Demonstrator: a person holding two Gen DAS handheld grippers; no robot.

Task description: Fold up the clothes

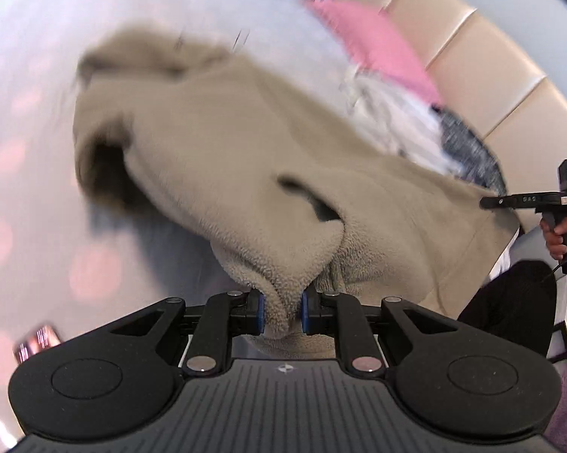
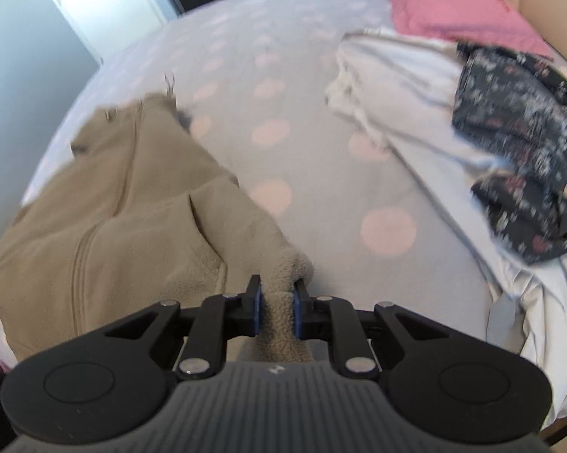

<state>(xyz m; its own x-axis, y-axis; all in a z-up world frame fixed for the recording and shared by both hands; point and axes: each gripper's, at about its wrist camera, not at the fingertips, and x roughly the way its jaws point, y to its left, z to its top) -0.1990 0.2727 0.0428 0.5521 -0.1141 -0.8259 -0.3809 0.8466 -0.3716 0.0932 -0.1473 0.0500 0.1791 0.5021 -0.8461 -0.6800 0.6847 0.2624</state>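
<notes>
Each hand-held gripper, left (image 1: 282, 311) and right (image 2: 277, 307), is clamped on the beige fleece jacket (image 2: 132, 219) over the bed (image 2: 302, 143).

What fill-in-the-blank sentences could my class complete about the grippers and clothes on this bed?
1. Both the left gripper and the right gripper are shut on the beige fleece ____.
2. The grey bedsheet is patterned with pale pink ____.
3. The pillow near the headboard is ____ in colour.
4. The dark floral garment lies on top of crumpled ____ fabric.

Missing words: jacket; dots; pink; white
</notes>
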